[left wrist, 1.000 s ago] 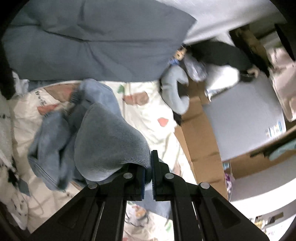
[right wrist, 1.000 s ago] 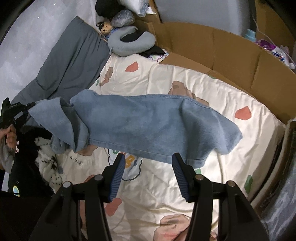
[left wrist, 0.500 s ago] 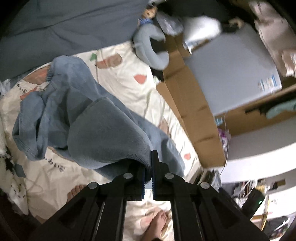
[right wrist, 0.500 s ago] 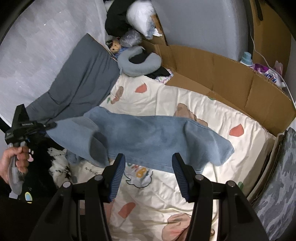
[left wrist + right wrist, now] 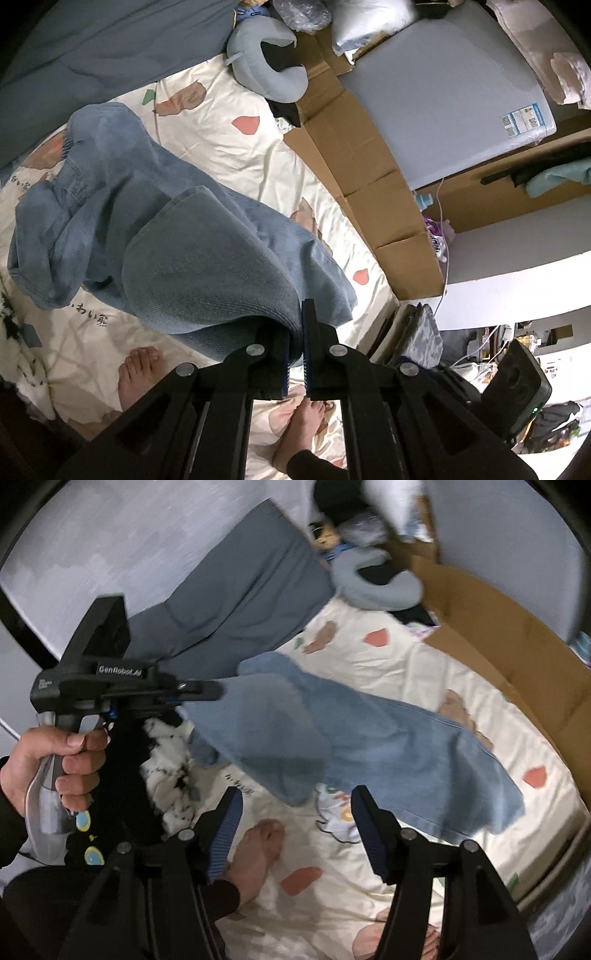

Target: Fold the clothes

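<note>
My left gripper: jaws clamped on jeans edge | jeans: lifted at my end, rest trailing on bed | my right gripper: jaws opening, apparently nothing between, view blurred

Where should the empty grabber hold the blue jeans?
Best guess: the leg hem of the blue jeans, coming from above. That end lies flat and free on the bed sheet, while the left hand-held gripper already pinches the lifted end. The right hand-held gripper is opening with nothing between its fingers.
</note>
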Demonstrator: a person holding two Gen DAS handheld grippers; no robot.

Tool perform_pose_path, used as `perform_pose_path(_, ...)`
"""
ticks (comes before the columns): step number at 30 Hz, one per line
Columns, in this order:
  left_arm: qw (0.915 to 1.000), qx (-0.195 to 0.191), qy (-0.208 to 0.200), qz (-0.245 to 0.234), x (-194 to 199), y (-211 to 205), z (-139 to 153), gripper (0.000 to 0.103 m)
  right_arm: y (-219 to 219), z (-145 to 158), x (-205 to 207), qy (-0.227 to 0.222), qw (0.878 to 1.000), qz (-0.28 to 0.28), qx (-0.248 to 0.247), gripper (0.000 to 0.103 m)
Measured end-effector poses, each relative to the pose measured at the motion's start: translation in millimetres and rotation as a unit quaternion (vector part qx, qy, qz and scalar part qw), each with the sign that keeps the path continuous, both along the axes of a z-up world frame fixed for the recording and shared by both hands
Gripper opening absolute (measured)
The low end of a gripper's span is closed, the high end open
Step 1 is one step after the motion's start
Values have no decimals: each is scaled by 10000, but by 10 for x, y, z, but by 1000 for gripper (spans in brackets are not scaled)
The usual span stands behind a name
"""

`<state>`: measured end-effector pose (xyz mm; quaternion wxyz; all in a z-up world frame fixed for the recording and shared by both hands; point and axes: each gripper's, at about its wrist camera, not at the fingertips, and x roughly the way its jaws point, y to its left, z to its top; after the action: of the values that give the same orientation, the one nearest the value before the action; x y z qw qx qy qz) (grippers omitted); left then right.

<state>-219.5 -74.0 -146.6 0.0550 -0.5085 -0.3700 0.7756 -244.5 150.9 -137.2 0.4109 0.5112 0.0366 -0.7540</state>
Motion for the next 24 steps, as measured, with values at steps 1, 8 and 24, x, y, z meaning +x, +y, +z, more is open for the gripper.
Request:
perform_pose_path(1,10000,38,16,16,-6,6,20,4,-97,-22,-6,-41,9999,108,26,60)
perform_pose_path(8,9996,265,56,30,11,76,147,4,-550,-215,-60,-252,9980,504,288,60)
perform_pose_path(24,9986,529,47,-75,117,173,292,4,-806,-104,-296,-607,9974,380,120,4)
